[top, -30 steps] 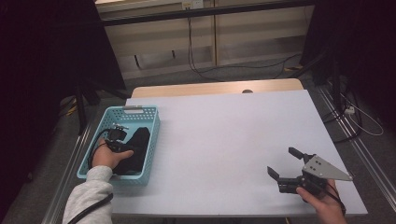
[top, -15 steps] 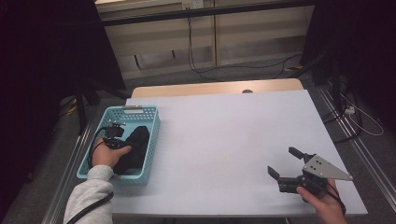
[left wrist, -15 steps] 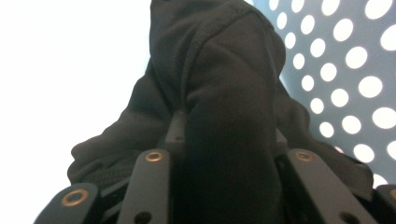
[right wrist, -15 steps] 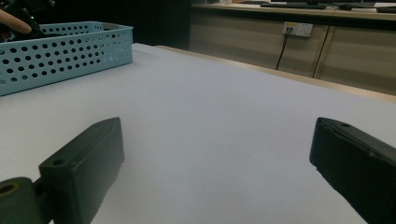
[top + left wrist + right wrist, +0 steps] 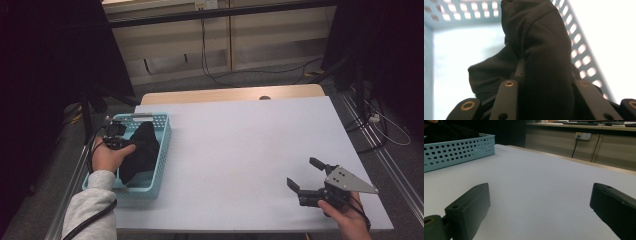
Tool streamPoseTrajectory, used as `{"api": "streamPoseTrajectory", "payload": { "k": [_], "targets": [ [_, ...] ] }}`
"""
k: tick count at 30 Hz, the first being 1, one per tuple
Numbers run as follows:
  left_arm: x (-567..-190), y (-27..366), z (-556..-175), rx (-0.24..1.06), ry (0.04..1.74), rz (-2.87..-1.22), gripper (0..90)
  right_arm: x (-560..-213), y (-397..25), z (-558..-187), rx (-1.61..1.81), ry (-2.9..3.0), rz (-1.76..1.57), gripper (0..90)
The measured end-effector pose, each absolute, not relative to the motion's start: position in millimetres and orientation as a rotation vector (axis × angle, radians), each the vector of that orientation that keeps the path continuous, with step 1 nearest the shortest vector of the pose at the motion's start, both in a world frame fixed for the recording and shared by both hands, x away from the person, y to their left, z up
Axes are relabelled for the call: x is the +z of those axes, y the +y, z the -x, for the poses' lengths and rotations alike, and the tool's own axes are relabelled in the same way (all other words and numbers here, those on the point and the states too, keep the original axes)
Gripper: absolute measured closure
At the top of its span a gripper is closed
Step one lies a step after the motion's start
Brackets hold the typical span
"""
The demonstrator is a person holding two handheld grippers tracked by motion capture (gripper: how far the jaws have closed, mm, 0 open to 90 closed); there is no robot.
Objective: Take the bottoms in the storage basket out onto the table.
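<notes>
Basket (image 5: 161, 150), one black cloth (image 5: 142, 150), two hand-held grippers

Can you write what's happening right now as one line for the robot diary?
left gripper: shut on black cloth in basket | right gripper: open, holds nothing, over table

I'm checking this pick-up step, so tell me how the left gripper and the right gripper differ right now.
The left gripper is shut on the black cloth inside the blue basket; the right gripper is open and holds nothing. The left gripper is at the table's left edge over the basket, while the right gripper sits low over the bare white table near its front right corner. Both are hand-held with black jaws.
</notes>
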State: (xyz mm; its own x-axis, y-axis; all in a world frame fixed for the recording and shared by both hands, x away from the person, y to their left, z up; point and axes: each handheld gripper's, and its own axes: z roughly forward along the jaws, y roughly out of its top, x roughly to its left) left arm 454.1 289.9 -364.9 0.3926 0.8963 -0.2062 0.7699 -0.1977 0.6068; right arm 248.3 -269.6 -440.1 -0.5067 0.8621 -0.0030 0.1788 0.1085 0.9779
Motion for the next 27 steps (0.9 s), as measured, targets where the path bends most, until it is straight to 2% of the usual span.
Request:
{"api": "streamPoseTrajectory", "payload": {
  "k": [7, 16, 20, 27],
  "targets": [
    [-323.5, 278.5, -451.4, 0.299, 1.296, -1.926, 68.6, -440.4, -269.2, -248.6, 1.438, 1.781, -1.018, 2.1],
    [-289.3, 251.4, -447.1, 0.293, 1.155, -1.869, 68.6, -440.7, -269.1, -248.6, 1.438, 1.783, -1.023, 2.1],
    [-271.8, 231.8, -443.0, 0.31, 1.078, -1.875, 68.5, -440.8, -269.1, -248.5, 1.44, 1.784, -1.023, 2.1],
    [-256.4, 191.2, -435.7, 0.258, 0.951, -1.881, 68.4, -441.4, -269.1, -249.0, 1.432, 1.786, -1.018, 2.1]
  ]
}}
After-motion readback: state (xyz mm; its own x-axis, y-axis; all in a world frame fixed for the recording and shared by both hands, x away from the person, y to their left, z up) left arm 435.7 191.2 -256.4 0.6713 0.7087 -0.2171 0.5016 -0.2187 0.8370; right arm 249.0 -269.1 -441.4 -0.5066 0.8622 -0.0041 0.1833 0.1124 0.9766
